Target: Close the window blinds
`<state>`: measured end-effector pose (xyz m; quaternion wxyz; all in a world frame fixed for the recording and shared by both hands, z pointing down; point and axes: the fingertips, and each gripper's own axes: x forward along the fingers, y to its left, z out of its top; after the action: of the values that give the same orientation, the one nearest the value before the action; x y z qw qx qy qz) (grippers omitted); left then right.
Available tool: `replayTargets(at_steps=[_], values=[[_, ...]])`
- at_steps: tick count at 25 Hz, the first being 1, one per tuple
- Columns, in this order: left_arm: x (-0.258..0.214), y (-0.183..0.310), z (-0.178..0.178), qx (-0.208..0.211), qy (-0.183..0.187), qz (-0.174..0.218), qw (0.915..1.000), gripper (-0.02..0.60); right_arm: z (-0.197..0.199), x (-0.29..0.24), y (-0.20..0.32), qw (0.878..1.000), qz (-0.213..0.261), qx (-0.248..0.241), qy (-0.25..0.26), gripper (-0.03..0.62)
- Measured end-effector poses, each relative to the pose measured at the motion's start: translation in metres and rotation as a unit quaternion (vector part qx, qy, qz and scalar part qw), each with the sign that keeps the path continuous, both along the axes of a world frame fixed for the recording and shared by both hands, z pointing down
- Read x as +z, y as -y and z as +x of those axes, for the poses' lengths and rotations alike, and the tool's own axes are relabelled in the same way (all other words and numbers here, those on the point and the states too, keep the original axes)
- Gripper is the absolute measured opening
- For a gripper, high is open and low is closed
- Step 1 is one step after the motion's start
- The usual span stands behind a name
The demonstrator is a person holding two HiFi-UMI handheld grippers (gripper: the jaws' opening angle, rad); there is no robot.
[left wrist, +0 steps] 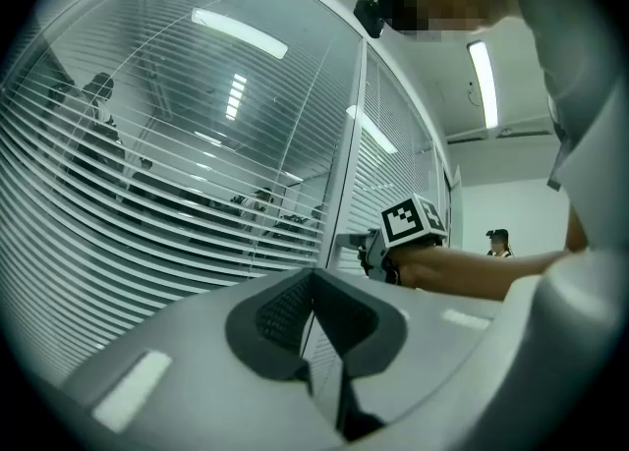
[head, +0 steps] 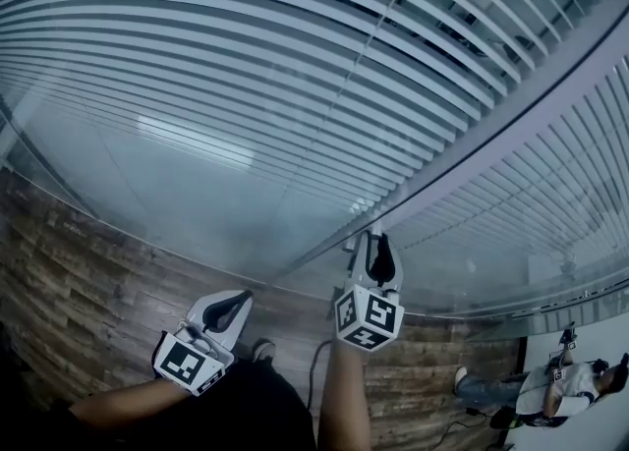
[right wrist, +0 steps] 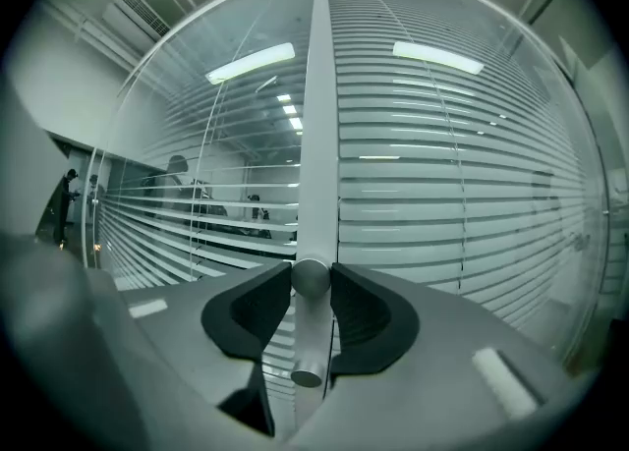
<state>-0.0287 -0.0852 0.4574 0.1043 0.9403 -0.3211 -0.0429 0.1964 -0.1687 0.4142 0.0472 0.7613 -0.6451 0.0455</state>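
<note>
Right gripper view: right tool (right wrist: 311, 273) clamped on knob (right wrist: 309, 333) at frame post (right wrist: 316, 95), blinds (right wrist: 442, 194) either side; left tool (left wrist: 314, 277) closed, empty.

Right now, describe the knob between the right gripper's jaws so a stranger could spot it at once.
Find the wall of blinds, then the pale upright post between two panes. On that post sits a small grey knob, with the right gripper shut on it. It alone is round and sticks out; all around it is flat.

Office: glass partitions (head: 197, 184), slatted blinds (head: 295, 36), ceiling strip lights (left wrist: 239, 33).
</note>
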Motion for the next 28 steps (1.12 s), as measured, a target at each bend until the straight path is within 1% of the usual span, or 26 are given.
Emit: replayTargets(at_steps=[3,5,8,11,12,13,15,17,22,25,27,28], values=[[-0.003,0.001,0.003,0.003,0.003,0.001,1.0,-0.002,0.0,-0.002,0.0,1.0,-0.001,-0.001,-0.008,0.129],[-0.003,0.001,0.003,0.002,0.004,0.004,1.0,-0.002,-0.001,-0.001,0.0,1.0,-0.008,-0.004,-0.03,0.129],[0.002,0.002,0.003,0.002,0.006,0.005,1.0,-0.002,-0.005,0.003,0.001,0.994,-0.032,-0.01,-0.1,0.127],[0.008,0.001,0.004,0.003,0.009,0.009,0.9999,-0.002,-0.01,0.011,0.002,0.986,-0.051,-0.018,-0.155,0.127],[0.008,0.0,0.004,0.004,0.007,0.013,0.9999,-0.002,-0.011,0.013,0.001,0.981,-0.059,-0.02,-0.182,0.127],[0.006,-0.002,0.004,0.007,0.004,0.019,0.9998,-0.002,-0.013,0.014,0.0,0.974,-0.067,-0.021,-0.217,0.127],[0.0,-0.009,0.006,0.013,-0.006,0.03,0.9994,-0.002,-0.016,0.013,-0.004,0.955,-0.081,-0.022,-0.284,0.127],[-0.002,-0.015,0.005,0.016,-0.009,0.034,0.9993,-0.002,-0.02,0.011,-0.009,0.942,-0.087,-0.025,-0.322,0.127],[0.006,-0.004,0.011,0.009,-0.003,0.018,0.9998,-0.002,-0.018,0.017,0.0,0.919,-0.101,-0.032,-0.38,0.127],[0.006,-0.001,0.015,0.007,-0.007,0.02,0.9997,-0.002,-0.018,0.02,0.004,0.912,-0.104,-0.037,-0.394,0.127],[0.006,-0.009,0.014,0.008,-0.01,0.023,0.9997,-0.002,-0.02,0.02,-0.003,0.909,-0.106,-0.041,-0.401,0.129],[0.005,-0.014,0.015,0.008,-0.01,0.022,0.9997,-0.002,-0.019,0.019,-0.007,0.909,-0.108,-0.045,-0.4,0.129]])
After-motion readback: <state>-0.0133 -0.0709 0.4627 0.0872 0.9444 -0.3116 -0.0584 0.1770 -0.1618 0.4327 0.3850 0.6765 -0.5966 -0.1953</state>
